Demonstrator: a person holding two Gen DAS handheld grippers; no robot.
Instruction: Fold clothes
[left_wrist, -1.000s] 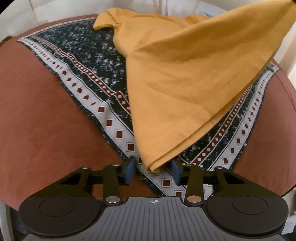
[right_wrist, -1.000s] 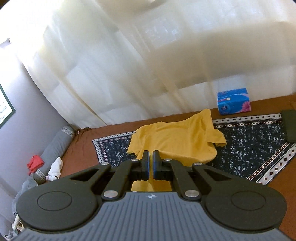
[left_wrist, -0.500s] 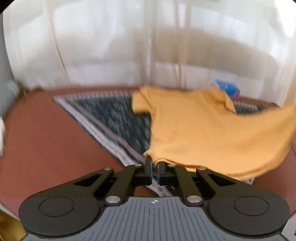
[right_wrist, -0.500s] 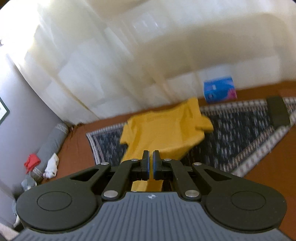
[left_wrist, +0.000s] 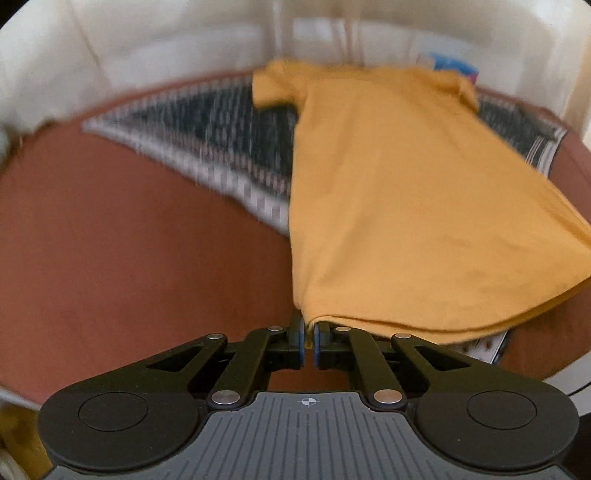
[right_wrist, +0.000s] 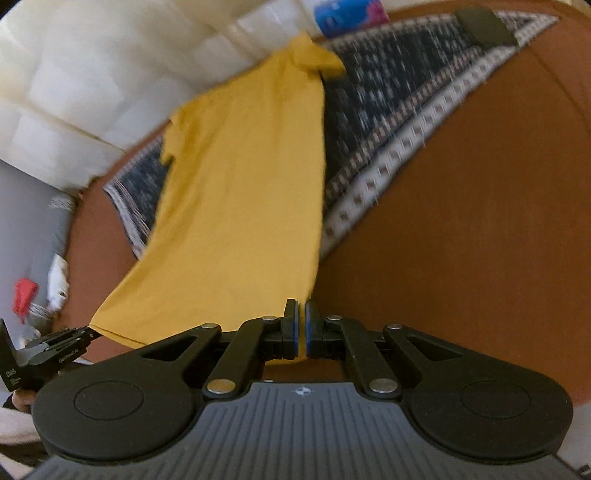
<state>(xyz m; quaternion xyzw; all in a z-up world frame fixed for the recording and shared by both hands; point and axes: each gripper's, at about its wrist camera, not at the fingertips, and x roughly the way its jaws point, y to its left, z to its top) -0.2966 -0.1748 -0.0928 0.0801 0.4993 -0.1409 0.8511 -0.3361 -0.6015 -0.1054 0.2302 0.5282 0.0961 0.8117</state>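
Note:
A mustard-yellow shirt (left_wrist: 399, 192) stretches from its collar at the far side toward me, over a dark patterned cloth (left_wrist: 229, 147) on a brown bed. My left gripper (left_wrist: 308, 326) is shut on the shirt's near left hem corner. In the right wrist view the same yellow shirt (right_wrist: 243, 192) runs from its collar down to my right gripper (right_wrist: 301, 314), which is shut on the near right hem corner. The left gripper (right_wrist: 86, 332) shows at the lower left of that view, holding the other corner. The hem hangs taut between the two grippers.
A blue tissue box (right_wrist: 347, 14) sits at the far edge by the white curtains (left_wrist: 184, 48). A dark green folded item (right_wrist: 484, 27) lies on the patterned cloth at the far right. Red and white items (right_wrist: 26, 299) lie beside the bed at the left.
The left gripper closed on the hem corner and lifted it toward me. The right gripper dropped and tipped down with its corner. The shirt went from draped to pulled out long.

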